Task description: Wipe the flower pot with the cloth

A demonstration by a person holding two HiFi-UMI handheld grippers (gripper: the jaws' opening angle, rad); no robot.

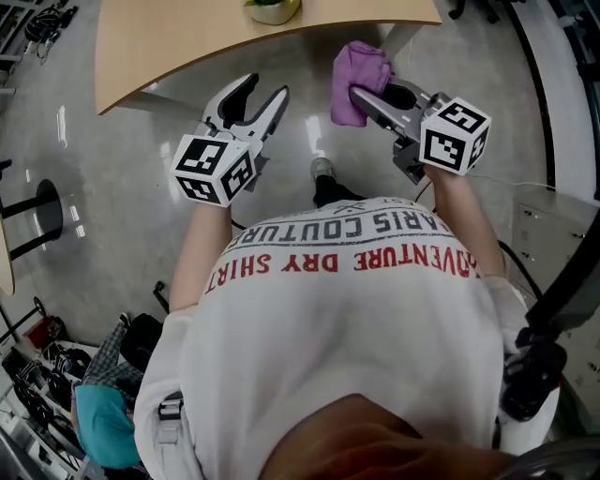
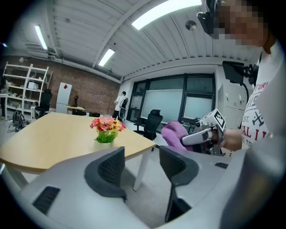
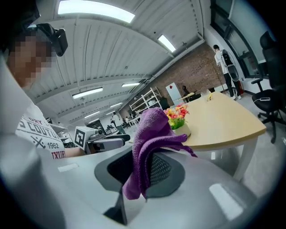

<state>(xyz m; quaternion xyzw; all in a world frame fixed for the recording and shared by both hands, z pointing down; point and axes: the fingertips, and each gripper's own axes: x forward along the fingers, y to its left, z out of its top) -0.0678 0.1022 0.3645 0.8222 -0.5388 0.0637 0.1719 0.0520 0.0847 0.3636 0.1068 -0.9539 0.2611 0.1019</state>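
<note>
Purple cloth (image 1: 359, 70) hangs pinched between the closed jaws of the right gripper (image 1: 367, 97), in the air near the wooden table (image 1: 169, 37). The left gripper (image 1: 265, 92) is beside it, jaws spread and empty. The flower pot (image 1: 272, 9) stands on the table, apart from both.

The pot (image 1: 272, 9) stands on the worktop (image 1: 178, 42), near the edge facing the person. Both grippers hang before that edge, over the floor (image 1: 94, 187). The left gripper (image 1: 265, 89) is at the left and the right gripper (image 1: 370, 96) at the right, with the cloth (image 1: 354, 75) clamped between its jaws. A chair (image 2: 154, 121) stands behind the worktop.
</note>
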